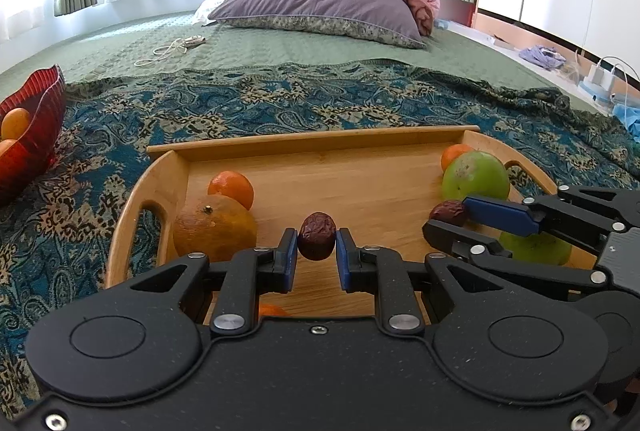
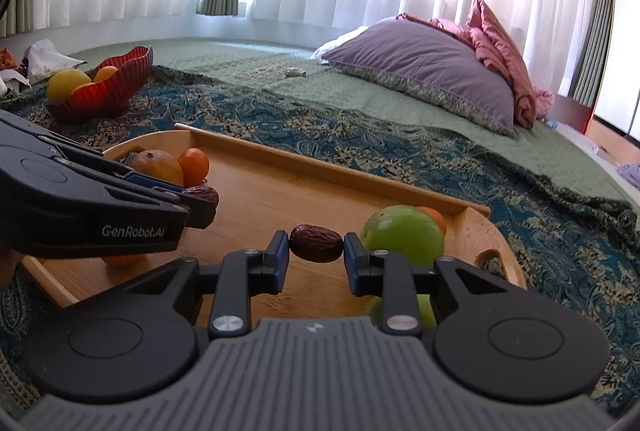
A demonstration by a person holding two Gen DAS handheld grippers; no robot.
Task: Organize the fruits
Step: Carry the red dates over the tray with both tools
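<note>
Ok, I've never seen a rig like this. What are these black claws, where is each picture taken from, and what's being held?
They are two hand-held grippers, each with a camera looking along its fingers. The left gripper is shut on one dried date; the right gripper is shut on another date. Below is a wooden tray on a patterned cloth on a bed, holding oranges and green apples. A red bowl with more fruit sits beyond, to the left.

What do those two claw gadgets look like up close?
Both are black plastic with round hinge discs, silver screws and blue finger pads. The left gripper has a black body marked "GenRobot.AI" on its side; the right gripper has a ribbed grey top.
</note>
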